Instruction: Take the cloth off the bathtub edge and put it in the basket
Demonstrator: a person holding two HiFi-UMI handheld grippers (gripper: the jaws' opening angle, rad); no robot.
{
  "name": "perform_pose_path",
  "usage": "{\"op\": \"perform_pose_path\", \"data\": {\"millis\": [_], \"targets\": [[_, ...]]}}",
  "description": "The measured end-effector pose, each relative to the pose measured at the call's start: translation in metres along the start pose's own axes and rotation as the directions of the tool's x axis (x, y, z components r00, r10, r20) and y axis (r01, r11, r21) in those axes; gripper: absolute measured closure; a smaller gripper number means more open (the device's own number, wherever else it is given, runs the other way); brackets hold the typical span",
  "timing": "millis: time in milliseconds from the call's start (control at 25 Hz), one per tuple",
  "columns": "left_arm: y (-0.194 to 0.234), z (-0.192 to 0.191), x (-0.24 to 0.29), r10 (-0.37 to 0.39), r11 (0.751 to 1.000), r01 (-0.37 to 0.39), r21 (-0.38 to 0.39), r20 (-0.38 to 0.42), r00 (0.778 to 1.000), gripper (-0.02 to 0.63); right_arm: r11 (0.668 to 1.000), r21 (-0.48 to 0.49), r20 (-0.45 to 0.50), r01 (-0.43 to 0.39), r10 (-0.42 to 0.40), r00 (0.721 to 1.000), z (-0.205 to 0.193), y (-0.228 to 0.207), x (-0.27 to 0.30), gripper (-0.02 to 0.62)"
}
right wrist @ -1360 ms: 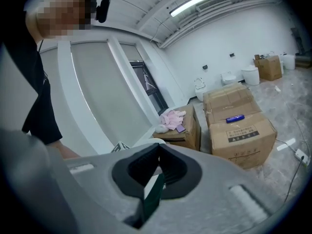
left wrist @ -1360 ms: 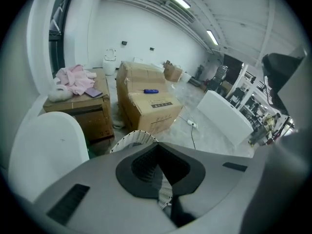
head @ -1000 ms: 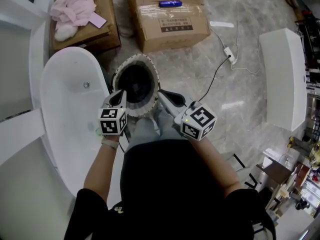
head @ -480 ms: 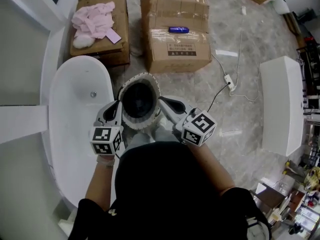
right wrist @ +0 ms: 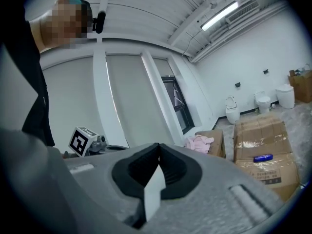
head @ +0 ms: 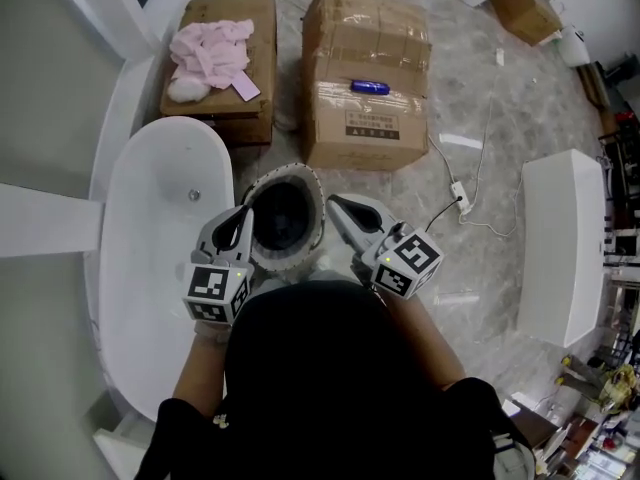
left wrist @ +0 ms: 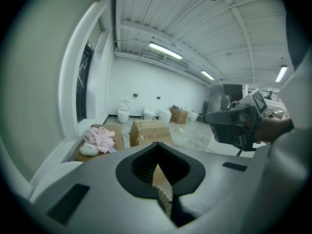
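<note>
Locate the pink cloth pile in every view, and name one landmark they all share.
Head view: pink cloth at upper left, on the small box.
Left gripper view: left of centre, on that box.
Right gripper view: right of centre.
Shared landmark: the large cardboard box beside it.

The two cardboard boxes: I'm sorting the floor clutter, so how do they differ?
The left box carries a pink cloth; the right box carries a small blue object. The right box looks bulkier and shows a printed label on its side; the left shows none. Both are brown cardboard on the floor beyond the basket.
</note>
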State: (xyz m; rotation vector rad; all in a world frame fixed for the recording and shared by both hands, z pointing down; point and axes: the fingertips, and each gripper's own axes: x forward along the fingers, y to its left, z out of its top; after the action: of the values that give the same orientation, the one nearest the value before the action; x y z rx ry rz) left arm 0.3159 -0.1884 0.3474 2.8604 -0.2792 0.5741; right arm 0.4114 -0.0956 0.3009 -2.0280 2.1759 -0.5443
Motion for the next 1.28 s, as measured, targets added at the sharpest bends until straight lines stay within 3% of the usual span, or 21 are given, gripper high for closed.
{"op": "perform_pose_path", "data": {"millis": [1280], "targets": [[-0.002,0.011,0.008,-0.043,0.999,0.043,-0.006,0.033,0.999,0.591,0.999,-0.007,-0.015,0.039,-0.039,0.999,-0.009,-0.004,0.004,0.598]]}}
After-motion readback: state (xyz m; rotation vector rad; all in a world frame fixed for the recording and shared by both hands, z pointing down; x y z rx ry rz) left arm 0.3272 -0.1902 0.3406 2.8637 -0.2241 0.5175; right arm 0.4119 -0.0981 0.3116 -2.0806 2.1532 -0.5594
